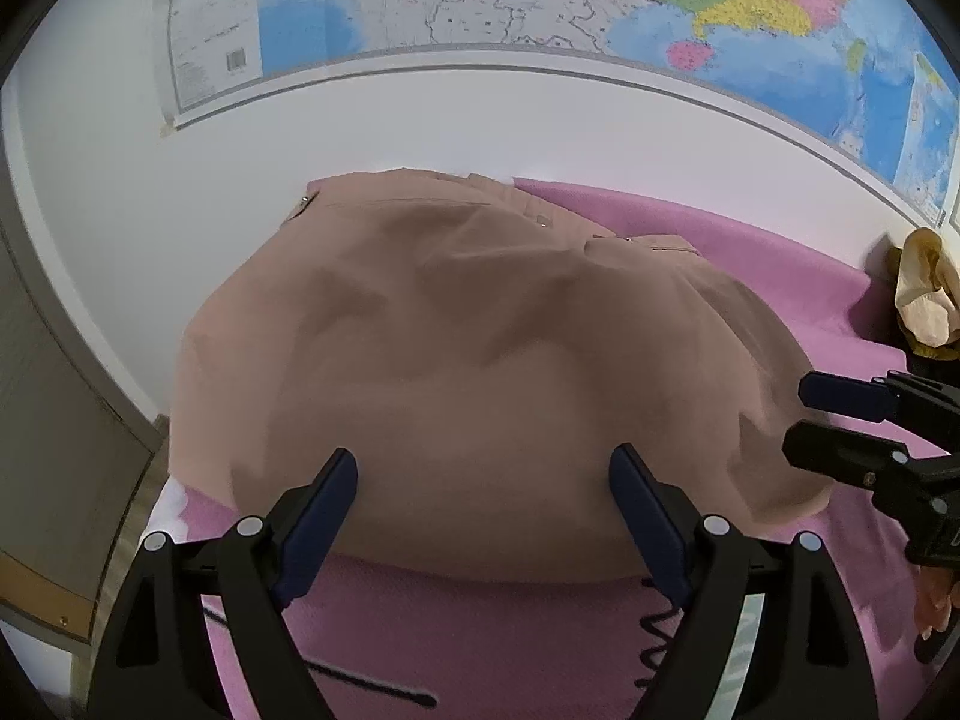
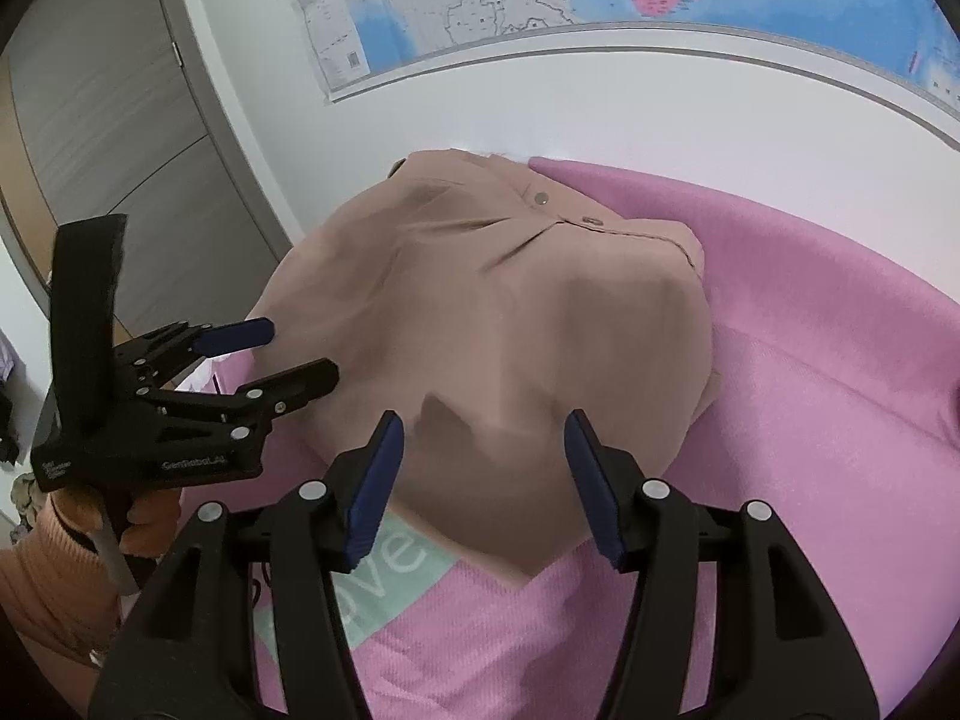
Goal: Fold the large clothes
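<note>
The tan trousers (image 1: pixel 480 360) lie folded on the pink blanket (image 1: pixel 750 252), filling each frame's centre; they look soft, light and limp, best pinched at the near hem corners. The left gripper (image 1: pixel 483 480) and right gripper (image 2: pixel 483 444) hover wide open, empty, over the near edge.

A home bedroom is showing here. A pink blanket (image 1: pixel 750 252) is covering a soft bed-like surface that is running up against a white wall (image 1: pixel 150 228). A large coloured map (image 1: pixel 540 0) is hanging on that wall above the blanket's far edge. A grey wood-grain wardrobe door (image 2: pixel 120 138) is standing beyond the blanket's left edge. A tan garment (image 1: pixel 480 360) is lying on the blanket near its far-left corner, and a cream cloth (image 1: pixel 924 294) is bunching at the right edge.
</note>
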`<state>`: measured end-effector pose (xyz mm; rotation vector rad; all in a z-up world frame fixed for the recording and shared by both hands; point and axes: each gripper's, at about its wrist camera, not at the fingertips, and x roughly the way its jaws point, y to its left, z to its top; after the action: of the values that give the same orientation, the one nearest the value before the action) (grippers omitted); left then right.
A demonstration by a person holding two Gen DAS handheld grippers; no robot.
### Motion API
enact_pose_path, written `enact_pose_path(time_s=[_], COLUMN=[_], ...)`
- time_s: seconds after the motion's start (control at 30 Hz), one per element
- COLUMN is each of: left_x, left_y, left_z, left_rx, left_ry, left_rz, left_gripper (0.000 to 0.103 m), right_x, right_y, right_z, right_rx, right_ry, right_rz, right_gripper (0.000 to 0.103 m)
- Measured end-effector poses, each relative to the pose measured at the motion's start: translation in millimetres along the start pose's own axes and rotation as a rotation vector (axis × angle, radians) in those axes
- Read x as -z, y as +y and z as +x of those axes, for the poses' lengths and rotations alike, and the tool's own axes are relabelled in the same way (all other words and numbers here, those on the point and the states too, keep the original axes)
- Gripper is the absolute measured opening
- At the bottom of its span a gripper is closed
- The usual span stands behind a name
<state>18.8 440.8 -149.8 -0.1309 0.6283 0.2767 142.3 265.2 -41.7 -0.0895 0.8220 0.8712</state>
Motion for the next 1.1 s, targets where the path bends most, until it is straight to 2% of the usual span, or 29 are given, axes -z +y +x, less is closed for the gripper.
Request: enact_pose_path(time_s=[0.17,0.2,0.37,0.43,0.6,0.8,1.1], left_x=[8,9,16,18,23,33,42], left_y=[-10,-13,-23,-26,-29,-36,-42], left_z=[-23,-29,-51,-61,-82,-100,-111], left_rx=[-0.007,-0.013,-0.024,-0.043,-0.071,-0.113,-0.099], left_ry=[-0.041,-0.052,-0.077,-0.098,-0.119,-0.142,-0.130], left_rz=[-0.027,-0.032,-0.057,-0.066,-0.108,-0.105,-0.108], left_gripper=[0.095,0.096,0.096,0.096,0.096,0.096,0.096], right_x=[11,14,23,28,38,50,59], right_y=[6,8,12,15,21,27,30], right_z=[-10,-13,-26,-32,-45,-55,-68], right_rx=[0.013,0.022,0.026,0.024,0.030,0.032,0.032], right_ry=[-0.033,-0.040,-0.065,-0.078,-0.106,-0.104,-0.112], right_rz=[-0.017,-0.018,-0.031,-0.039,-0.046,-0.050,-0.026], right_gripper=[0.072,0.078,0.087,0.094,0.097,0.097,0.097])
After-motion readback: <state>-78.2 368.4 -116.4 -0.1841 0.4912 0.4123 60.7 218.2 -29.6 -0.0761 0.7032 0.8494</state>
